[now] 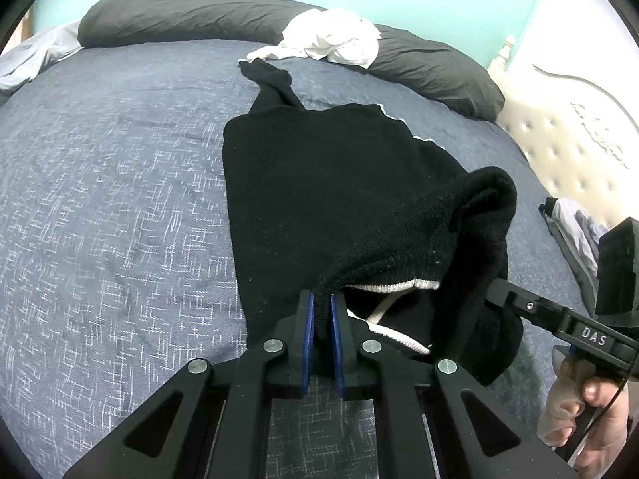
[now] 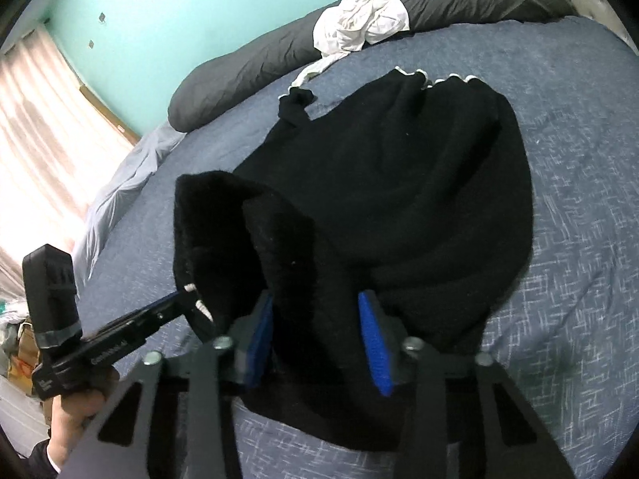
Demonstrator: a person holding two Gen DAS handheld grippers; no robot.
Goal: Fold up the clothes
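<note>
Left wrist view. Black sweater (image 1: 319,183), white-trimmed, spread lengthwise on the blue bedspread (image 1: 112,199); one sleeve trails toward the far pillows (image 1: 191,12). Left gripper (image 1: 322,299): jaws nearly together, pinching a raised fold of the sweater's near edge between the blue pads. The lifted cloth arches rightward into a hump, under which the right gripper (image 1: 495,295) reaches; its fingertips are hidden by the knit. A hand (image 1: 591,411) holds that tool's handle. White crumpled garment (image 1: 331,40) lies on the pillows, apart from the work.

Right wrist view. Right gripper (image 2: 319,319): jaws partly apart, a thick ridge of black knit standing between the pads; the left pad touches cloth, the right pad seems to stand just clear, so no firm grip is evident. Left gripper (image 2: 187,295) enters from the left, clamped on the neighbouring raised fold.

Step in hand, as judged: securing the near edge at two points ahead of a fold across the body. Next move calls for the right jaws to seat on the ridge, then both corners lifted together and carried toward the far hem.
</note>
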